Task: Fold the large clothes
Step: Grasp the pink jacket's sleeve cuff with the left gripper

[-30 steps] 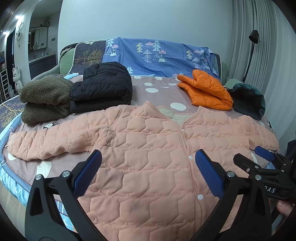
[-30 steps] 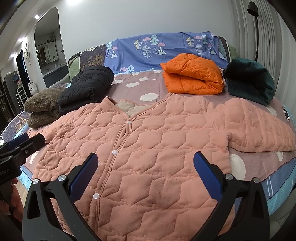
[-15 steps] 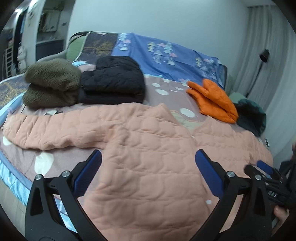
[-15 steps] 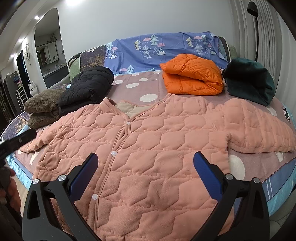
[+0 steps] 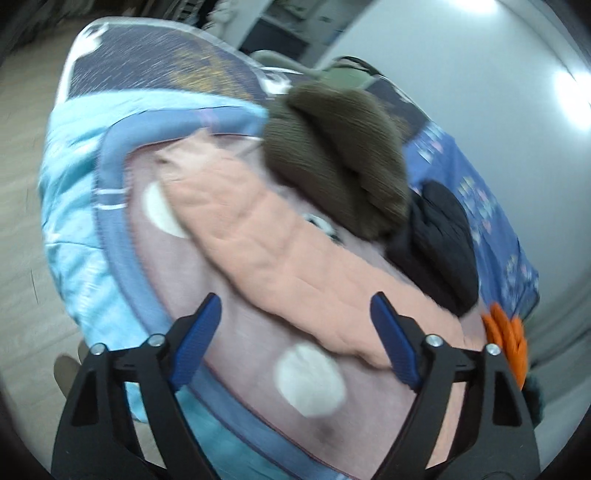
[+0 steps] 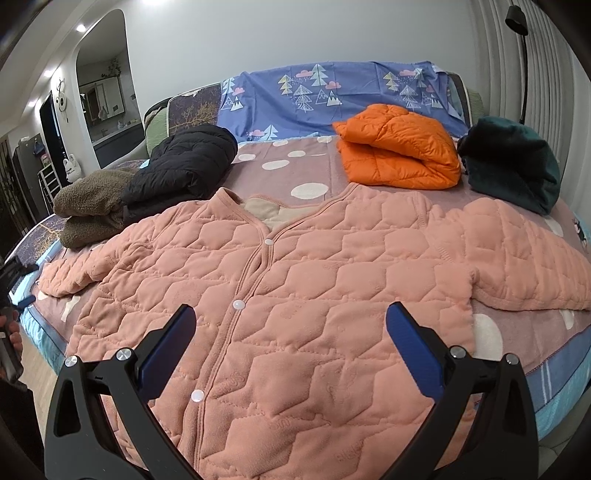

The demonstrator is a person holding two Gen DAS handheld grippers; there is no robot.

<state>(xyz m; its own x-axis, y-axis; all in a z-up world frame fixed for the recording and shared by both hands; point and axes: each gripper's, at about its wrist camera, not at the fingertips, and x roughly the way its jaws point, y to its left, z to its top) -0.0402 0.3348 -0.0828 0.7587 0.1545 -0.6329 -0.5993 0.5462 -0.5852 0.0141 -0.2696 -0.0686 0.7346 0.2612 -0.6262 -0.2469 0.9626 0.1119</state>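
Note:
A pink quilted jacket (image 6: 295, 280) lies spread flat, front up, on the bed, snaps closed, both sleeves out to the sides. My right gripper (image 6: 291, 343) is open and empty, hovering over the jacket's lower front. My left gripper (image 5: 295, 343) is open and empty, above the bedspread just short of the jacket's left sleeve (image 5: 258, 236); this view is blurred and tilted. The left gripper also shows at the far left edge of the right wrist view (image 6: 11, 280).
Folded clothes lie along the back of the bed: a brown fleece (image 6: 92, 206), a black puffer (image 6: 184, 162), an orange puffer (image 6: 399, 155), a dark green garment (image 6: 513, 162). The bed's left edge (image 5: 110, 229) drops to the floor. A floor lamp (image 6: 517, 22) stands at the right.
My left gripper has swung left and tilted, from over the jacket's front to the left sleeve near the bed's edge. The right gripper has barely moved.

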